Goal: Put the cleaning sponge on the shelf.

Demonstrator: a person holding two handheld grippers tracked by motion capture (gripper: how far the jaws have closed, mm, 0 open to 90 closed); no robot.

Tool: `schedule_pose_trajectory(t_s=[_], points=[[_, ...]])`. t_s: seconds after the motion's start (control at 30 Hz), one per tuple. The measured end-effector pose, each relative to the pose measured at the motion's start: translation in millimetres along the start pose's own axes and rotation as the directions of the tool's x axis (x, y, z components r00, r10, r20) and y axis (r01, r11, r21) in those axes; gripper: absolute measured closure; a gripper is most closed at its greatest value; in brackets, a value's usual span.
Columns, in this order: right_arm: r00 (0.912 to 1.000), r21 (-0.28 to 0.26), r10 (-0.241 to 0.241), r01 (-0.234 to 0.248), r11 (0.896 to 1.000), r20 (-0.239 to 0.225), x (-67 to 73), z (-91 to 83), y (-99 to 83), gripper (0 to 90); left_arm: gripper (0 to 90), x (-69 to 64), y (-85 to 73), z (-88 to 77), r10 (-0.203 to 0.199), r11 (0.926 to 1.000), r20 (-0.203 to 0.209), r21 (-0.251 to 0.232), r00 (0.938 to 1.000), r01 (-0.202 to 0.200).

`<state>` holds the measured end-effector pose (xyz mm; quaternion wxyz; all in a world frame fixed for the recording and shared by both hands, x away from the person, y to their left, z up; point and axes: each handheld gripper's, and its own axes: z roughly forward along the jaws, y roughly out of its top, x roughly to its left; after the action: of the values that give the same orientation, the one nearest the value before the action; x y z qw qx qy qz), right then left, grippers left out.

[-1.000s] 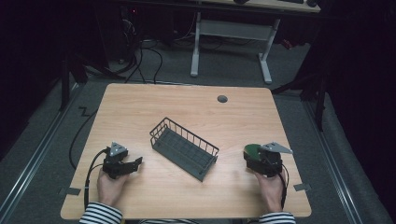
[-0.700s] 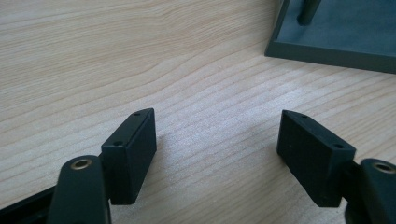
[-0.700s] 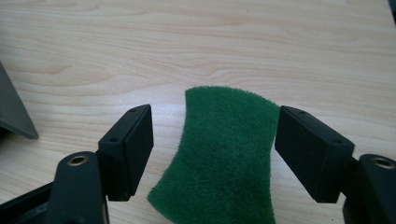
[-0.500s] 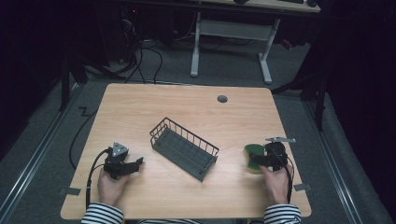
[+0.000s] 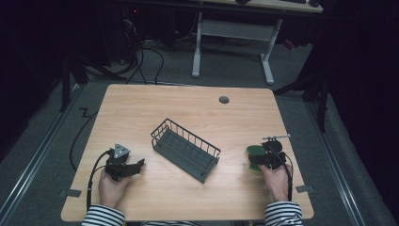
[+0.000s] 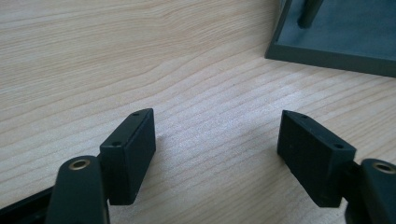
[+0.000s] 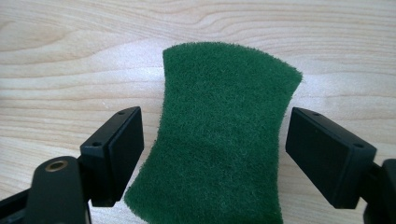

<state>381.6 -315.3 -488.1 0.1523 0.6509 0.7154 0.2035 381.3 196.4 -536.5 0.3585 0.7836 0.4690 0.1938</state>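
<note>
Lying flat on the pale wood-grain counter [image 7: 70,42], a fuzzy green waisted sponge [image 7: 219,135] is straddled by the wide-spread right tool [image 7: 212,154]; the left tool [image 6: 217,154] is held wide too.

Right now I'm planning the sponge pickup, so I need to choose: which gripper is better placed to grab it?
The right gripper. Its open jaws already straddle the green sponge on the table. The left gripper sits open over bare wood across the wire basket.
</note>
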Motion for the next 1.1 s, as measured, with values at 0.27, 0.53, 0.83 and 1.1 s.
schedule_pose_trajectory(t_s=[0.27,0.53,0.83,1.1], points=[[0.9997,0.045,-0.003,0.002,0.999,0.023,2.3,5.3,4.7,22.2,28.5,0.7,-0.1,0.0,-0.004,1.0000,0.005,-0.003,1.0000,0.004],[0.9999,0.071,0.000,0.000,0.997,-0.011,1.2,8.3,5.0,27.2,28.6,0.9,-0.1,-0.1,-0.004,1.0000,0.005,-0.003,1.0000,0.004],[0.9996,-0.002,-0.004,0.004,1.000,-0.027,1.0,-0.9,5.9,28.5,27.4,-1.7,0.2,0.8,0.016,0.9999,-0.004,0.003,0.9999,-0.016],[0.9983,-0.047,-0.036,0.034,0.998,-0.045,6.6,-15.2,10.2,28.5,27.0,-2.0,0.2,0.9,0.018,0.9998,-0.005,0.003,0.9998,-0.018]])
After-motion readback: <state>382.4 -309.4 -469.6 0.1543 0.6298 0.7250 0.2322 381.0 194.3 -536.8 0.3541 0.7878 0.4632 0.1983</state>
